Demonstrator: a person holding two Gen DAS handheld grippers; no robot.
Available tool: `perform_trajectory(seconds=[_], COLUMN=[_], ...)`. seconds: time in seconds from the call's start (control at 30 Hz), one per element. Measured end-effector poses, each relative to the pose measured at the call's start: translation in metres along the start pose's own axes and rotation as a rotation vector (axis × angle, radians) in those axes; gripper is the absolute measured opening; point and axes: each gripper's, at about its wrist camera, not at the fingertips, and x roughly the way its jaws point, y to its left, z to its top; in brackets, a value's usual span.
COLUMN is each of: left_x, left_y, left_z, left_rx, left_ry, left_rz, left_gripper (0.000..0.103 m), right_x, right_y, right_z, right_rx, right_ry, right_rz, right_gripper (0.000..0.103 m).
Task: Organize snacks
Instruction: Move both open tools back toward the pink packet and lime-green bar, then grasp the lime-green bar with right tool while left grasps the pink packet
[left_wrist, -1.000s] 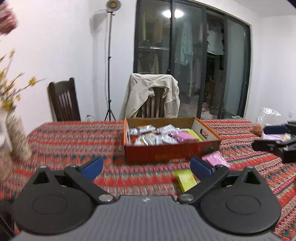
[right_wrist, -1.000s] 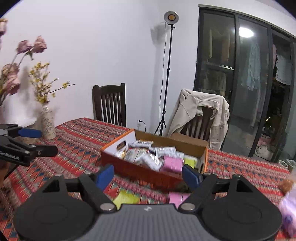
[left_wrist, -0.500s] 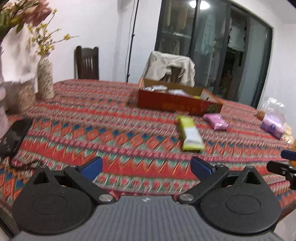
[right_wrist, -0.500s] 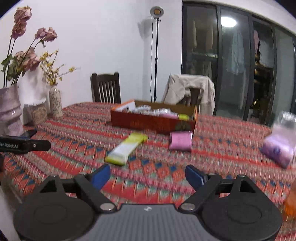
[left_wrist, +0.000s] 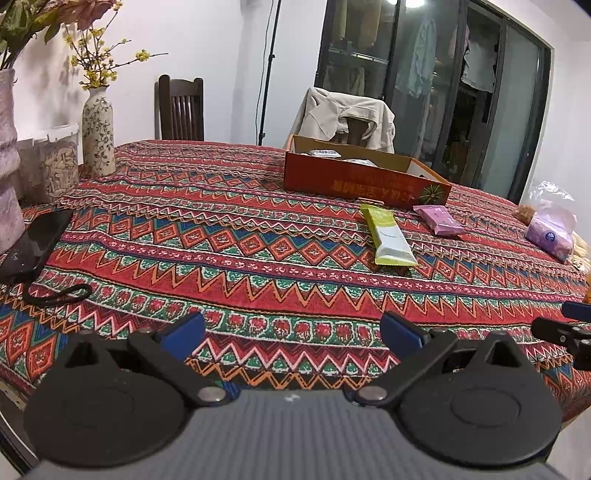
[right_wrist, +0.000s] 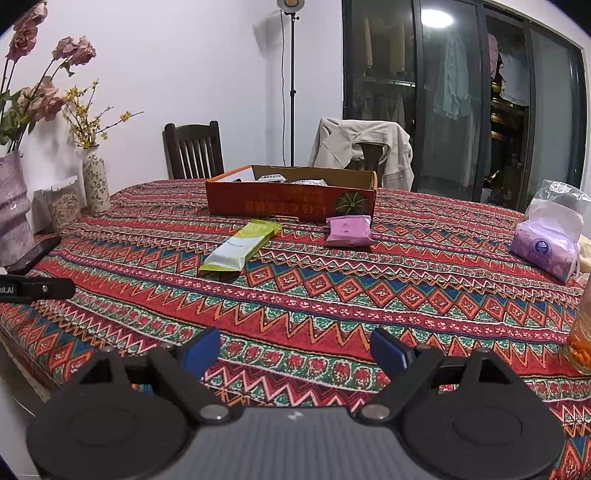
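Your left gripper (left_wrist: 291, 328) has its fingers spread wide with nothing between them, only the patterned cloth (left_wrist: 229, 258) beneath. Your right gripper (right_wrist: 295, 347) stands wide too, also empty, over the near edge of the table.

The green bar (right_wrist: 240, 249) lies flat on the cloth, well ahead of both grippers. Its long axis runs from the near side toward the box (right_wrist: 291, 201); in the right view it slants from near-left to far-right, and in the left view its far end all but reaches the box's front wall. The pink packet (right_wrist: 349, 230) lies flat just right of the bar, close against the box front; it is short and nearly square, its crimped ends to left and right. The box holds more wrapped snacks, seen only over the rim.

Nothing stands between your fingers and the two loose snacks; bare cloth fills the gap.

At the left edge sit a phone (left_wrist: 35, 243) with a looped cord, a jar (left_wrist: 55, 166), a floral vase (left_wrist: 98, 134) and a larger vase (right_wrist: 14, 206). At the right lies a plastic bag with a purple pack (right_wrist: 546, 236). Behind the table stand two chairs, one draped with a jacket (right_wrist: 362, 147).
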Motion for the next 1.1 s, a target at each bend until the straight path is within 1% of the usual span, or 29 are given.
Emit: perform_trajectory(seconds=[0.17, 0.3, 0.4, 0.5, 0.57, 0.63, 0.73, 0.77, 0.8, 0.83, 0.87, 0.9, 0.93, 1.0, 1.03, 1.1], left_x=[0.011, 0.028, 0.043, 0.059, 0.069, 0.080, 0.094, 0.099, 0.103, 0.109, 0.114, 0.120, 0.127, 0.139, 0.147, 0.164], left_y=[0.001, 0.004, 0.008, 0.010, 0.012, 0.013, 0.011, 0.011, 0.009, 0.008, 0.006, 0.003, -0.001, -0.011, -0.019, -0.040], left_z=[0.006, 0.015, 0.023, 0.032, 0.038, 0.046, 0.056, 0.060, 0.063, 0.066, 0.069, 0.072, 0.076, 0.083, 0.086, 0.092], left_rx=[-0.001, 0.004, 0.004, 0.015, 0.022, 0.032, 0.049, 0.053, 0.055, 0.055, 0.053, 0.050, 0.045, 0.036, 0.036, 0.050], left_ry=[0.005, 0.016, 0.021, 0.025, 0.025, 0.023, 0.016, 0.019, 0.021, 0.024, 0.029, 0.036, 0.043, 0.055, 0.063, 0.082], left_rz=[-0.014, -0.020, -0.013, 0.009, 0.021, 0.029, 0.041, 0.041, 0.039, 0.034, 0.029, 0.021, 0.008, -0.027, -0.048, -0.077], left_gripper=[0.103, 0.103, 0.103, 0.103, 0.103, 0.103, 0.103, 0.103, 0.103, 0.103, 0.103, 0.103, 0.103, 0.103, 0.103, 0.103], right_x=[0.015, 0.041, 0.070, 0.107, 0.136, 0.167, 0.208, 0.222, 0.233, 0.241, 0.243, 0.246, 0.246, 0.242, 0.236, 0.215], right_y=[0.003, 0.011, 0.021, 0.033, 0.040, 0.045, 0.049, 0.048, 0.047, 0.045, 0.045, 0.043, 0.040, 0.026, 0.018, -0.004], right_z=[0.009, 0.025, 0.043, 0.063, 0.076, 0.089, 0.099, 0.101, 0.102, 0.102, 0.103, 0.104, 0.105, 0.106, 0.105, 0.105], right_rx=[0.026, 0.045, 0.039, 0.028, 0.019, 0.019, 0.026, 0.034, 0.049, 0.061, 0.052, 0.053, 0.057, 0.093, 0.099, 0.109], right_ry=[0.012, 0.016, 0.015, 0.030, 0.046, 0.070, 0.110, 0.127, 0.146, 0.158, 0.139, 0.147, 0.151, 0.154, 0.141, 0.099], right_rz=[0.033, 0.079, 0.108, 0.124, 0.130, 0.127, 0.132, 0.137, 0.145, 0.157, 0.150, 0.153, 0.163, 0.196, 0.194, 0.156], right_gripper=[0.088, 0.087, 0.086, 0.086, 0.086, 0.084, 0.077, 0.073, 0.062, 0.056, 0.048, 0.040, 0.037, 0.035, 0.035, 0.035])
